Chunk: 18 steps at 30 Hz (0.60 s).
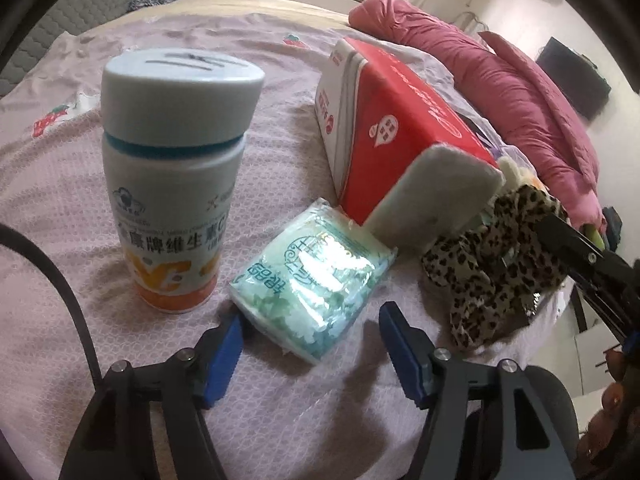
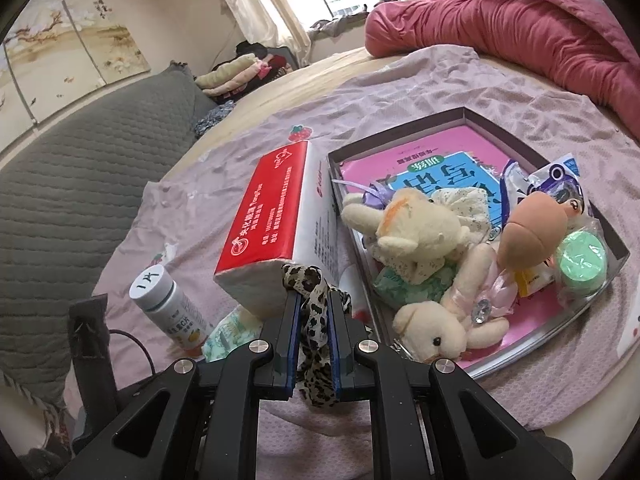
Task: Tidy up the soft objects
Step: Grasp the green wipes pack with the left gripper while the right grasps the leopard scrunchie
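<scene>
My right gripper (image 2: 314, 300) is shut on a leopard-print cloth (image 2: 314, 320), which also shows in the left wrist view (image 1: 496, 264) hanging at the right. My left gripper (image 1: 312, 320) is open, its jaws on either side of a green tissue pack (image 1: 316, 276) lying on the pink bedsheet (image 1: 60, 184). A red and white tissue box (image 1: 384, 120) leans just behind it, also in the right wrist view (image 2: 276, 216). A shallow tray (image 2: 616, 248) to the right holds cream plush toys (image 2: 416, 228), a doll head (image 2: 532, 228), a green roll (image 2: 582, 264) and packets.
A white vitamin bottle (image 1: 176, 168) with an orange base stands left of the tissue pack. A crumpled pink quilt (image 2: 540, 28) lies along the far right of the bed. A grey quilted headboard (image 2: 80, 184) is at the left. Folded clothes (image 2: 240, 72) lie far back.
</scene>
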Each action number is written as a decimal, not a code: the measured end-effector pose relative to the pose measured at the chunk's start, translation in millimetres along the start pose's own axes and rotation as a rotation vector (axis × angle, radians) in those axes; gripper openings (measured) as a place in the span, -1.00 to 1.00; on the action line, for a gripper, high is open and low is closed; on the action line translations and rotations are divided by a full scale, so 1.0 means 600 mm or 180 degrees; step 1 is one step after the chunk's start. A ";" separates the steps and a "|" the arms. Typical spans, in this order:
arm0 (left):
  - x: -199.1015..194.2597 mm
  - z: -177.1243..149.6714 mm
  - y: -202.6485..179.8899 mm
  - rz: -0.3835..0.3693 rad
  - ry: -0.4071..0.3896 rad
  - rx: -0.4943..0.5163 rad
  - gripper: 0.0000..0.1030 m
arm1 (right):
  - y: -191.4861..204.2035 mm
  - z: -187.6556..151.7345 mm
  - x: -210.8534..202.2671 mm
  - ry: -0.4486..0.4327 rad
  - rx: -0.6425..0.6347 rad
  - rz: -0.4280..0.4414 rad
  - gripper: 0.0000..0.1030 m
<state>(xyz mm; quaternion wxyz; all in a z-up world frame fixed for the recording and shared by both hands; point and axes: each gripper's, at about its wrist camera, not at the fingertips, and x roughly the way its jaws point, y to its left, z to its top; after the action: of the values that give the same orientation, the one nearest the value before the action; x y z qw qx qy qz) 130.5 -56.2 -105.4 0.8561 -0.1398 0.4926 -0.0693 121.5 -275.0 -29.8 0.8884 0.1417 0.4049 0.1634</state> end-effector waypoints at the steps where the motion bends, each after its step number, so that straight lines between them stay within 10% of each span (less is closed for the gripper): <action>1: 0.001 0.001 -0.002 0.0020 -0.0018 -0.0011 0.23 | 0.000 0.000 -0.001 -0.0008 0.0000 0.0006 -0.77; 8: 0.001 0.000 0.001 0.0050 -0.0159 -0.0115 -0.22 | 0.004 0.001 -0.005 -0.0043 -0.0043 0.0005 -0.77; 18: -0.044 -0.022 -0.025 -0.0050 -0.0237 0.0077 -0.29 | 0.016 0.005 -0.030 -0.0227 -0.0142 0.0043 -0.77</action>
<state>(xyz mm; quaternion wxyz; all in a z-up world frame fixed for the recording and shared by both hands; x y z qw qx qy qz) 105.9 -66.1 -85.0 0.8749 -0.1358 0.4585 -0.0767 110.7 -273.9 -12.1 0.9041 0.1304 0.3682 0.1732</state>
